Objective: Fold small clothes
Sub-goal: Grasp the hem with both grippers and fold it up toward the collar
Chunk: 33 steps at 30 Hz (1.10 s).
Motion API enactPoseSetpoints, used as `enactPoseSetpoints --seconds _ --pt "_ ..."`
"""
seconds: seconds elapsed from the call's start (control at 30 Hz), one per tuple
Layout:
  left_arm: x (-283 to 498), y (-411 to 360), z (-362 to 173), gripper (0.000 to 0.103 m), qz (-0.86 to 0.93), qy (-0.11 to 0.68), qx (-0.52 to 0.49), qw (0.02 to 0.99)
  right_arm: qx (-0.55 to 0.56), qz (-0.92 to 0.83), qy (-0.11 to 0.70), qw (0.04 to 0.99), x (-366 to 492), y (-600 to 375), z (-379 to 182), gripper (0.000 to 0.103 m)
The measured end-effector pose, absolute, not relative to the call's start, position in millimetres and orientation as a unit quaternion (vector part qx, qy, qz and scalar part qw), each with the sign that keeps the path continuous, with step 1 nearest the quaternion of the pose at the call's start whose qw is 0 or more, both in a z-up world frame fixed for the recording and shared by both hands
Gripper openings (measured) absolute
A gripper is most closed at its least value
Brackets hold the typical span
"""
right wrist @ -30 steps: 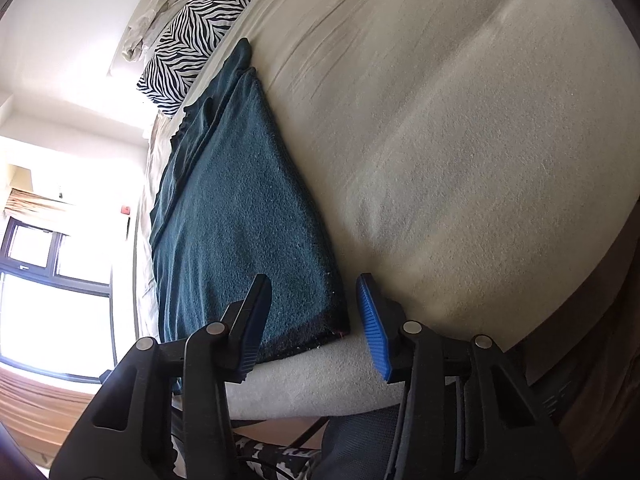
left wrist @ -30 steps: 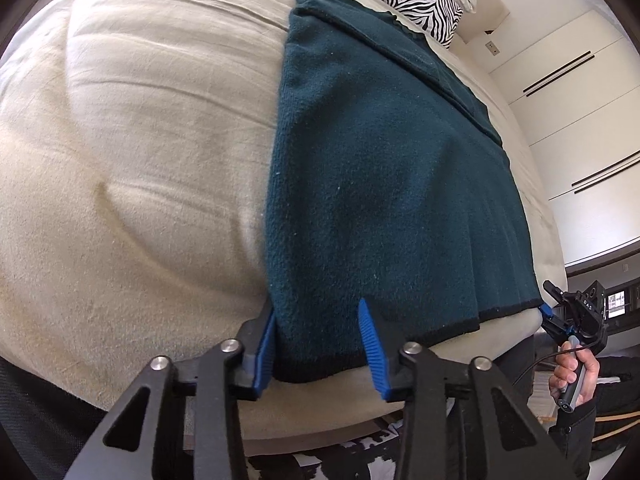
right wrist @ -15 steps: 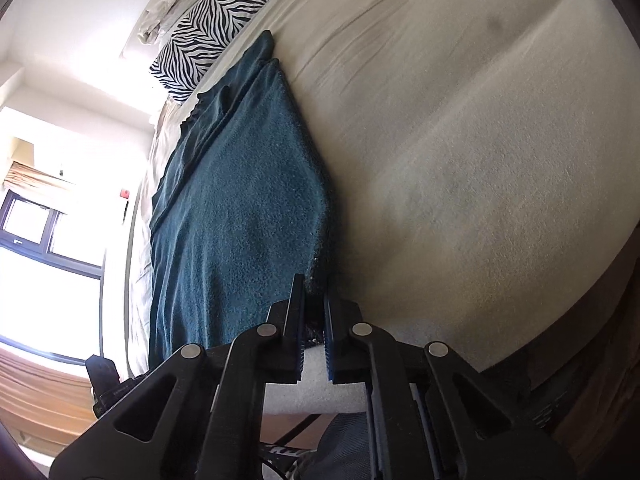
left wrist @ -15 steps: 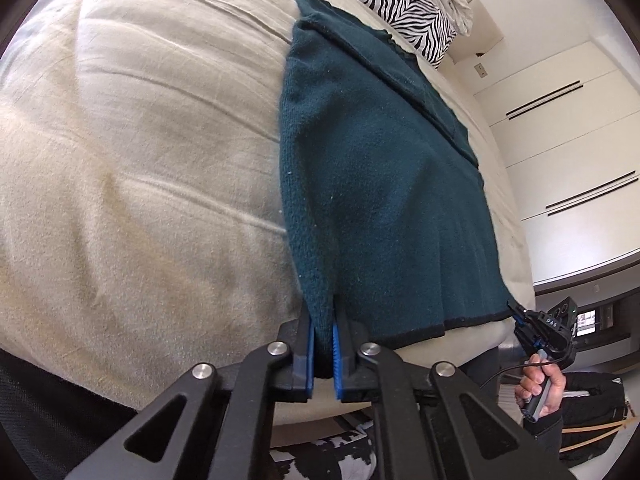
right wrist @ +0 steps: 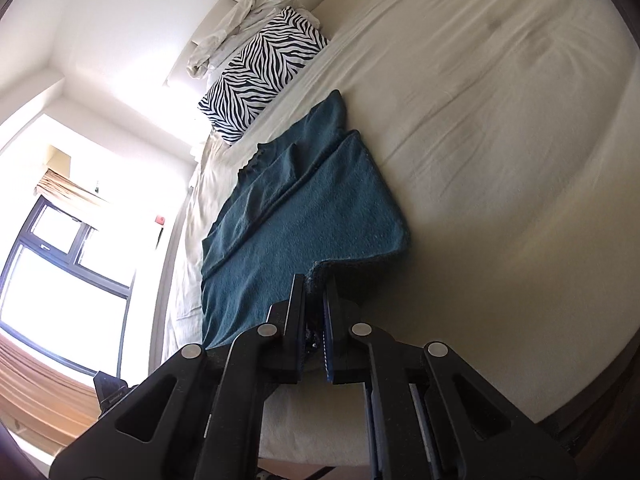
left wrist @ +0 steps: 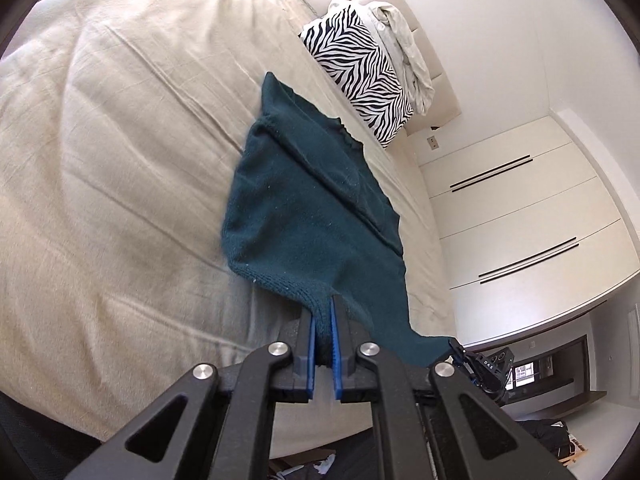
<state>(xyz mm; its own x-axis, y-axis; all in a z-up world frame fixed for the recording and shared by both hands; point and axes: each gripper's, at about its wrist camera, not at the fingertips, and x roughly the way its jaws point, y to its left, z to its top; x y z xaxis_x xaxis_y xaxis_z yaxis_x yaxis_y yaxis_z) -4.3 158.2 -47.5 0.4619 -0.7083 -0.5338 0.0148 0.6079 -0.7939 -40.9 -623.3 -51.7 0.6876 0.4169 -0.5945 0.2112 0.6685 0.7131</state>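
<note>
- The left gripper [left wrist: 323,316] has its blue-padded jaws pressed together on a bunched corner of the dark teal knit garment [left wrist: 308,216]; the cloth fills the narrow slot between the pads.
- From that pinch the hem rises off the bed and runs away to the right in the left wrist view, sagging toward the right gripper [left wrist: 454,346], whose black body shows at the garment's other near corner.
- The right gripper [right wrist: 315,292] likewise has its jaws clamped on the garment [right wrist: 304,216], with dark knit edge wedged between the pads.
- In the right wrist view the near hem lifts up into the jaws, while the cloth beyond it lies on the bed with a rounded fold at its right side.
- The far part of the garment rests flat on the beige bed cover [left wrist: 120,160], with a raised ridge running lengthwise along it and a narrow end pointing toward the head of the bed.
- The bed cover [right wrist: 500,120] shows soft creases around the garment on both sides.
- A zebra-striped pillow [left wrist: 360,68] lies beyond the garment's far end, apart from it, with a crumpled pale cloth [left wrist: 404,44] heaped against it by the headboard.
- The same pillow [right wrist: 260,68] and pale cloth [right wrist: 236,20] show in the right wrist view.
- White wardrobe doors [left wrist: 520,216] with dark bar handles stand past the bed in the left wrist view.
- A bright dark-framed window [right wrist: 60,272] fills the left of the right wrist view.
</note>
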Motion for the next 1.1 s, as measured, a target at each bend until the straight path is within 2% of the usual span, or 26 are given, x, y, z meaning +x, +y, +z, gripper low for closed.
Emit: enactPoseSetpoints --seconds 0.47,0.77,1.1 --pt "60.4 168.1 -41.0 0.007 -0.219 0.436 -0.418 0.766 0.387 0.051 0.355 0.850 45.1 -623.7 -26.6 0.006" --pt "138.6 163.7 -33.7 0.007 -0.204 0.421 -0.425 0.775 0.350 0.032 0.335 0.874 135.6 -617.4 -8.8 0.006" --pt "237.5 141.0 -36.7 0.007 -0.181 0.423 -0.387 0.799 0.308 -0.006 0.350 0.885 250.3 -606.6 -31.1 0.006"
